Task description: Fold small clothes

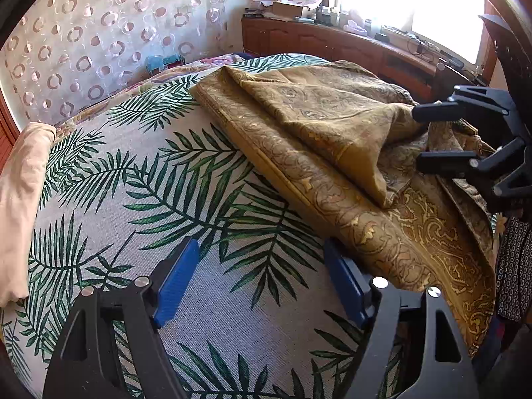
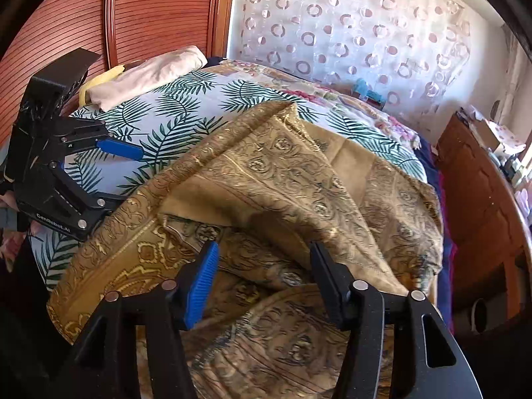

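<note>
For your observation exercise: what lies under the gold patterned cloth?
The gold patterned cloth lies rumpled on a palm-leaf bedspread, which shows around it. Its own lower layers sit beneath the folded-over flap; anything else underneath is covered.

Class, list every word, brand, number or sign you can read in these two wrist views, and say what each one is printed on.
"GenRobot.AI": white lettering on the black body of the left gripper, seen in the right wrist view.
Boxes and small items on the wooden cabinet by the window: any print is too small and blurred to read.
The gold patterned cloth and palm-leaf bedspread carry patterns only, no text.
</note>
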### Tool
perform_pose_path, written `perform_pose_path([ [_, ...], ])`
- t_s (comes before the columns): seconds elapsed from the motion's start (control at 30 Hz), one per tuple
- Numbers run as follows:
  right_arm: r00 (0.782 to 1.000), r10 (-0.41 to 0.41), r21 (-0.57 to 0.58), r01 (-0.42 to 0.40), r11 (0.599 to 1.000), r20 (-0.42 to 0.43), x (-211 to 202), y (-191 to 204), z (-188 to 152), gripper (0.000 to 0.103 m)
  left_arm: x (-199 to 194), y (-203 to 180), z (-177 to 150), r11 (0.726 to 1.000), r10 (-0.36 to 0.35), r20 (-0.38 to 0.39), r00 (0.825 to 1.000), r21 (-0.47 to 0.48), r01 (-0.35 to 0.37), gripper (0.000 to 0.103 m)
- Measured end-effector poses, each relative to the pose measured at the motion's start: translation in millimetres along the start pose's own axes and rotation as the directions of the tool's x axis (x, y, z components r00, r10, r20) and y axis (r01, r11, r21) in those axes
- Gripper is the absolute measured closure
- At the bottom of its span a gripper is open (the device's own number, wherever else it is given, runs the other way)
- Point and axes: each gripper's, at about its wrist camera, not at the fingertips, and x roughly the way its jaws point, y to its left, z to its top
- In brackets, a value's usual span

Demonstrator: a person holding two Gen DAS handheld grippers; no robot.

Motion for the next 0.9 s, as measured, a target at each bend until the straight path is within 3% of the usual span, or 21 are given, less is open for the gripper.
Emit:
perform_pose_path([
  [0.13,1.0,-0.011,-0.049,0.01,0.999,-0.017,-6,7,-3,0.031,-4,4,-3,0.997,0.056,0.013,0.998,-0.045,-0.056,0.025],
  [0.2,0.999,-0.024,-0.08,0.021,0.997,-0.027,-7,11,-3,0.03,-16,11,-6,0.992,0.087,0.068,0.994,-0.094,-0.08,0.025],
  [0.33,0.997,-0.04,-0.152,0.03,0.988,-0.062,3,17,-1,0.029,-49,23,-10,0.978,0.092,0.168,0.982,-0.203,-0.057,0.025],
  [0.47,0.992,-0.06,-0.189,0.038,0.981,-0.108,23,16,5,0.029,-75,18,-12,0.976,0.125,0.261,0.957,-0.206,-0.071,0.025],
  [0.63,0.988,-0.041,-0.147,0.019,0.989,-0.146,32,3,16,0.029,-90,10,-12,0.98,0.1,0.314,0.944,-0.195,-0.039,0.025],
  [0.67,0.988,-0.022,-0.142,0.0,0.99,-0.152,33,2,18,0.041,-92,8,-11,0.981,0.094,0.321,0.943,-0.191,-0.033,0.025],
  [0.7,0.987,-0.006,-0.142,-0.017,0.99,-0.161,33,1,19,0.063,-92,5,-11,0.982,0.091,0.323,0.942,-0.186,-0.031,0.025],
  [0.77,0.986,-0.002,-0.143,-0.022,0.989,-0.164,33,0,21,0.088,-91,1,-9,0.984,0.088,0.323,0.942,-0.176,-0.032,0.025],
  [0.9,0.992,0.003,-0.105,-0.016,0.994,-0.128,22,-22,33,0.094,-90,-7,-10,0.985,0.073,0.325,0.943,-0.169,-0.018,0.025],
])
